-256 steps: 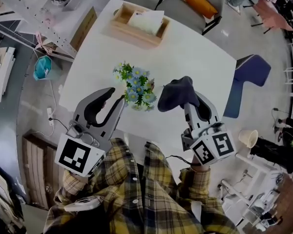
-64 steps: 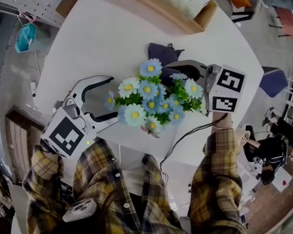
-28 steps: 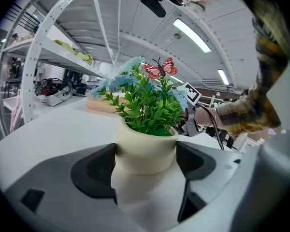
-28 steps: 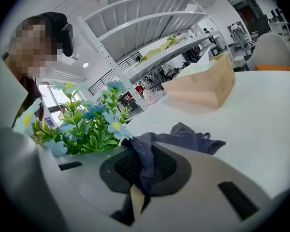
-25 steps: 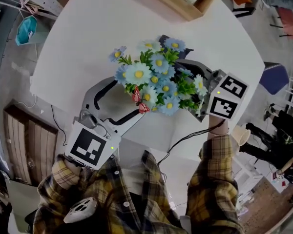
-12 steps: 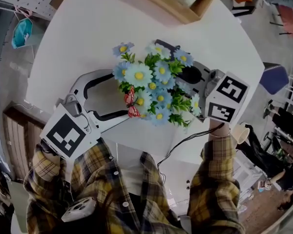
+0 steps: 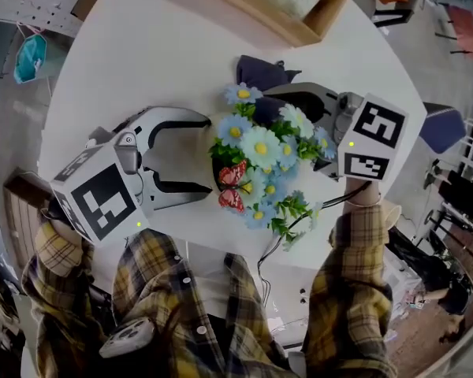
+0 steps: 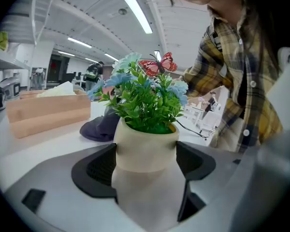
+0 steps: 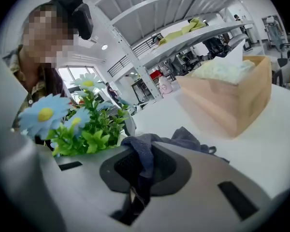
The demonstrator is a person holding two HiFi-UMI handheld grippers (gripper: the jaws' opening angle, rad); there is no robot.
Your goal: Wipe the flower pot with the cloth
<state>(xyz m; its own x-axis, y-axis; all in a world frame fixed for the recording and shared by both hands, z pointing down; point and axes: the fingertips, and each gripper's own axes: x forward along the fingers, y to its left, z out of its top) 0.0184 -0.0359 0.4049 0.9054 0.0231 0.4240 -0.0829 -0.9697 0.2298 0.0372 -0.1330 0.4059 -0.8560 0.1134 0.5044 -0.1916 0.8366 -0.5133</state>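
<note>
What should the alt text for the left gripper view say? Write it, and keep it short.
The left hand-held gripper clamps a cream flower pot of blue artificial flowers topped by a red butterfly. Behind it on the white table lie a dark cloth and a wooden box; a person in a plaid shirt is at right.

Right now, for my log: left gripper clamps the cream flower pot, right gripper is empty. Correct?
No: the right gripper is shut on the dark blue cloth, as the right gripper view shows. The left gripper does clamp the cream flower pot.
</note>
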